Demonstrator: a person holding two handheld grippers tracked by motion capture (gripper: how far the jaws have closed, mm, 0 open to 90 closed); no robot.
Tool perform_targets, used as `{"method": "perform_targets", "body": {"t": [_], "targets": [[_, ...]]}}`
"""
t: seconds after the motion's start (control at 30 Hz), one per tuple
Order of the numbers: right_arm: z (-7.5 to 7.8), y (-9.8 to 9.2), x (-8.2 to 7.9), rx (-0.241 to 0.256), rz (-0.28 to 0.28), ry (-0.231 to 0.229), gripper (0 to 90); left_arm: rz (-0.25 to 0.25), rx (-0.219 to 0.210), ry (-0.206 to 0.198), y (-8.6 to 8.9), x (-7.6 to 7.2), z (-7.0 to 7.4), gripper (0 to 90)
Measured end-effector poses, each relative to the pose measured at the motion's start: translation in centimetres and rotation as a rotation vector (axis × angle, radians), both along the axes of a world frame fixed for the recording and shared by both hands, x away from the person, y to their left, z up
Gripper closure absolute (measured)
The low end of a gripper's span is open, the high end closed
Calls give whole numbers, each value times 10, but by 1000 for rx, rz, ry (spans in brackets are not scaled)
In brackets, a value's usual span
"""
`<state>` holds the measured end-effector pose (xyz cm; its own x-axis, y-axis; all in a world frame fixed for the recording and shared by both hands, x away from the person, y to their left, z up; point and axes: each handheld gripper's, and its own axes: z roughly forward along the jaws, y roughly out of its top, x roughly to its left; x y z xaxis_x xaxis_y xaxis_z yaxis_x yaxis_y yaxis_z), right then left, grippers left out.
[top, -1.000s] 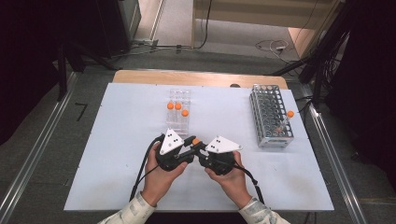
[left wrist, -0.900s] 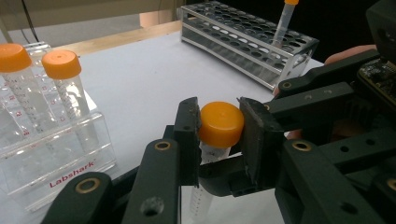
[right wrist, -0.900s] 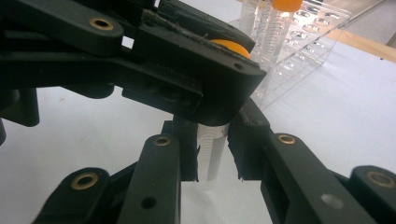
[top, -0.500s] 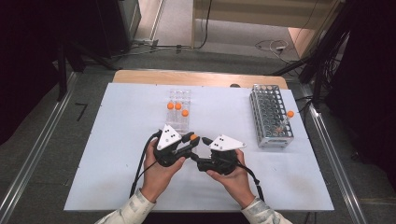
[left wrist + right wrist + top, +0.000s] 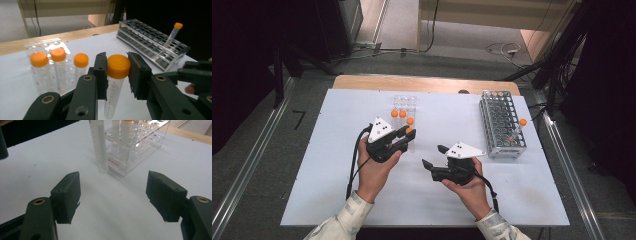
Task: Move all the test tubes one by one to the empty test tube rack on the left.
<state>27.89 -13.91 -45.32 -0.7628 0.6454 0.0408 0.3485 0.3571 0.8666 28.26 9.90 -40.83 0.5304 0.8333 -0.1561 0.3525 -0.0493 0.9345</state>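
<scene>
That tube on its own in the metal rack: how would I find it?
Look to the white table, where a metal rack lies at its right side. One clear tube with an orange cap leans from the outer edge, while the other tubes stand in the clear rack.

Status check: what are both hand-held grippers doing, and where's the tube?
Left hand-held gripper shut on tube at its orange cap, beside clear rack. Right hand-held gripper open, holding nothing. Metal rack to the right, path open.
</scene>
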Motion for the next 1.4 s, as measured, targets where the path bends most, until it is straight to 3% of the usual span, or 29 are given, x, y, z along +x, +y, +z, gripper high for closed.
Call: {"method": "perform_targets", "body": {"t": [0.23, 0.4, 0.63, 1.1, 1.4], "targets": [[0, -3, 2, 0, -7, 1, 278, 53, 4, -21, 11, 14, 19, 701], [1, -3, 2, 1, -8, 5, 280, 92, -10, -32, 17, 25, 24, 701], [1, -4, 2, 5, -9, 4, 285, 129, -4, -51, 20, 36, 20, 700], [2, -5, 1, 7, -8, 4, 292, 150, -1, -38, 17, 45, 13, 700], [2, -5, 1, 6, -8, 7, 294, 162, 34, -29, 15, 49, 6, 700]]}}
